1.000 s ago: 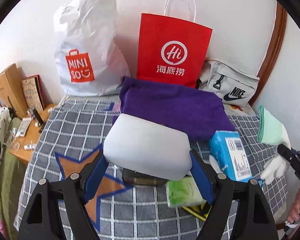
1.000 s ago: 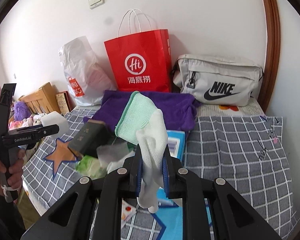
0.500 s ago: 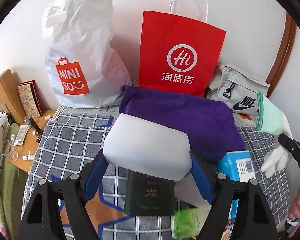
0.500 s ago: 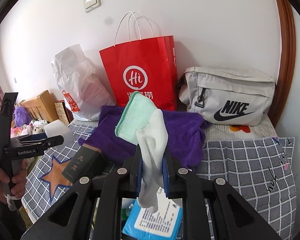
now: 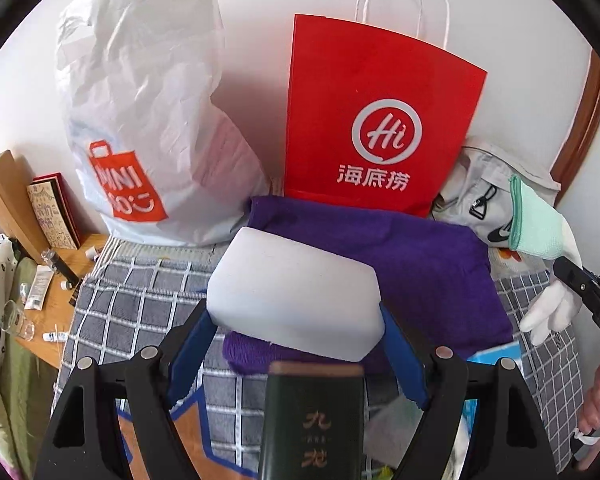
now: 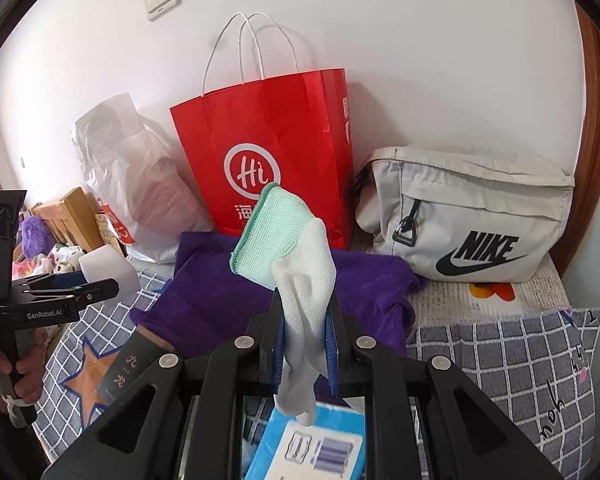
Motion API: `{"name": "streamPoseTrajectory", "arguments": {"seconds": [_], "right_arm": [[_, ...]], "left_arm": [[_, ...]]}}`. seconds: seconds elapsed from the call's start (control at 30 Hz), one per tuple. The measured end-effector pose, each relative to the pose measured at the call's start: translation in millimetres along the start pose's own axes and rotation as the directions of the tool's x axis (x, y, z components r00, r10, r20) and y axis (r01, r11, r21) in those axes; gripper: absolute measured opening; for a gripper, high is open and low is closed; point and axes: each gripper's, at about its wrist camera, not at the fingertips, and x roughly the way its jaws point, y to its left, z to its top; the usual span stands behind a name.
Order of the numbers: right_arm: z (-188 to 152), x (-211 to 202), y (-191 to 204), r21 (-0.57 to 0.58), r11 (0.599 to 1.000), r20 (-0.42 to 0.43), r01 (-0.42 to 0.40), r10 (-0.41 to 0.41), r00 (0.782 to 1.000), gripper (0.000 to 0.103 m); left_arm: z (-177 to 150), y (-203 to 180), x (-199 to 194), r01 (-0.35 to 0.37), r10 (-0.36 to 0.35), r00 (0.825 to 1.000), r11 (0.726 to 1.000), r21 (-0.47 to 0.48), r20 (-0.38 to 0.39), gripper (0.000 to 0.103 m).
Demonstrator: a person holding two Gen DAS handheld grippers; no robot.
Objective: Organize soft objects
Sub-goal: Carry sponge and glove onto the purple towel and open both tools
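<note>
Left hand-held gripper (image 5: 294,344) spread wide, clamping; right hand-held gripper (image 6: 305,344) nearly closed, pinching; both angled downward

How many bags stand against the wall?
3: white crinkled plastic bag leftmost, red paper carrier bag in the middle, grey fabric waist bag rightmost. Others may be hidden.

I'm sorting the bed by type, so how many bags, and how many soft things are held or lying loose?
Bags: 3, namely white plastic bag, red paper bag, grey waist bag
Soft items: 3, namely white sponge block, glove, purple towel
Total: 6
</note>
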Motion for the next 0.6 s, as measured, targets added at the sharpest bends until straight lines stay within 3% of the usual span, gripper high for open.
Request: {"name": "streamPoseTrajectory", "arguments": {"seconds": [0.43, 0.6], "right_arm": [[26, 58, -8, -0.028, 1.000, -0.024, -0.012, 0.011, 1.000, 0.017], [15, 85, -22, -0.006, 1.000, -0.090, -0.010, 0.009, 0.996, 0.017]], "left_arm": [[33, -18, 48, 0.051, -0.051, 0.999, 0.999, -0.008, -0.018, 0.080], [39, -22, 77, 0.064, -0.064, 0.997, 0.998, -0.006, -0.047, 0.081]]}}
